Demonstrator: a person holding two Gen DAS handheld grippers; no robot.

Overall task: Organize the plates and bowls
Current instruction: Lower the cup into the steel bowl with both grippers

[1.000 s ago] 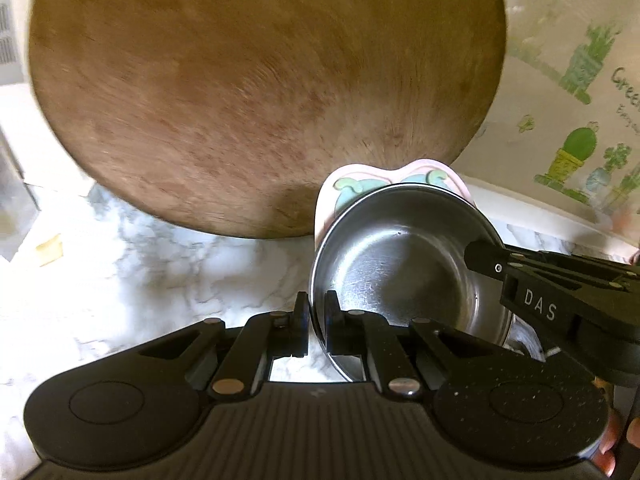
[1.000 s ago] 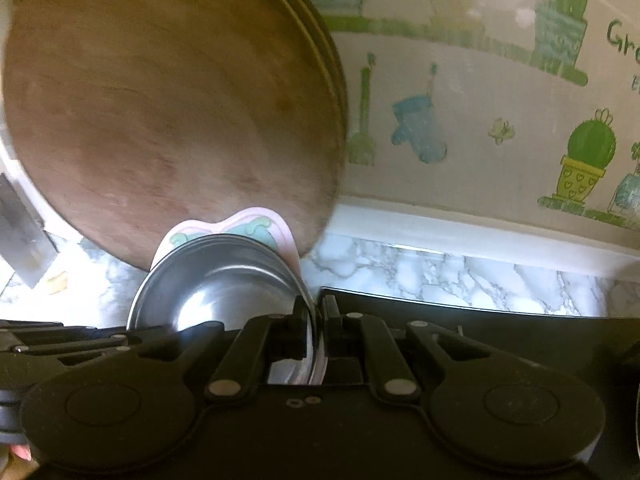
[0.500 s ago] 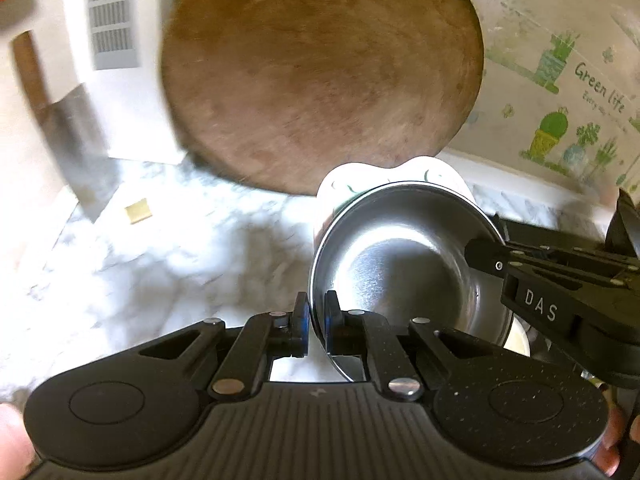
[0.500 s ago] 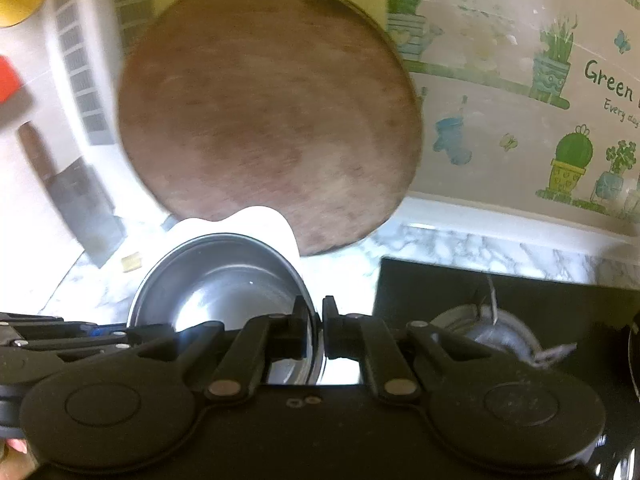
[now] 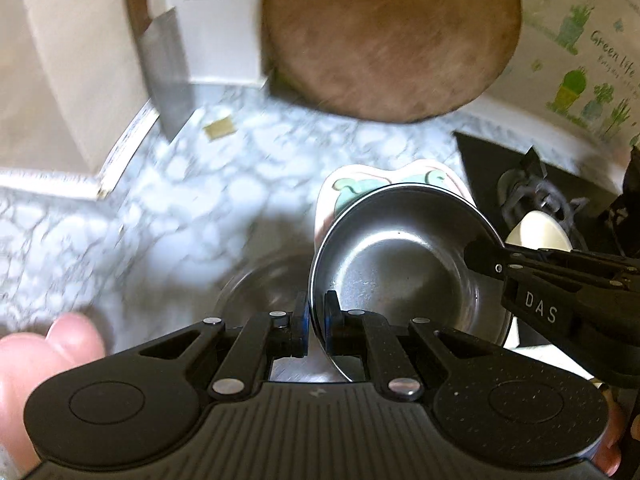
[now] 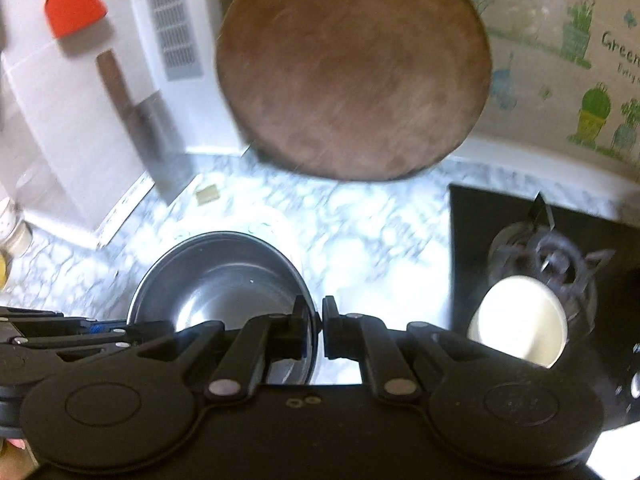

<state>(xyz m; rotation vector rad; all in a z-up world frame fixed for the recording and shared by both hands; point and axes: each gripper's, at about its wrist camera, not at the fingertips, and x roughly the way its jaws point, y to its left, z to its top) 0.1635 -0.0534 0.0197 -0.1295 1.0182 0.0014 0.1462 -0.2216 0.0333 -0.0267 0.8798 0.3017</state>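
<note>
The left gripper (image 5: 316, 322) is clenched on the near rim of a steel bowl (image 5: 400, 264), the rim edge pinched between its two fingers. The right gripper (image 6: 318, 328) is likewise clamped on the opposite rim of the same bowl (image 6: 224, 280), and in the left wrist view it shows as a black arm marked "DAS" reaching in from the right side (image 5: 480, 254). The bowl is carried between the two tools above a marble-patterned countertop (image 5: 168, 216), open side up and tilted toward the cameras. Directly behind the bowl, and apparently nested under it, is a pale plate with a pink rim and green pattern (image 5: 348, 188); whether either gripper also pinches this plate cannot be confirmed, as the contact is hidden. A faint second rounded steel shape (image 5: 260, 284) sits low on the counter left of the held bowl, too blurred to identify with certainty. A large round wooden board (image 6: 352, 72) leans against the back wall. A cleaver (image 6: 136, 120) stands against a white appliance (image 6: 176, 20) at the left, with a red spatula (image 6: 72, 4) above. A black hob (image 6: 540, 240) lies to the right, and a white bowl (image 6: 520, 316) sits beside its burner. A fingertip (image 5: 72, 340) of the holding hand shows at lower left.
</note>
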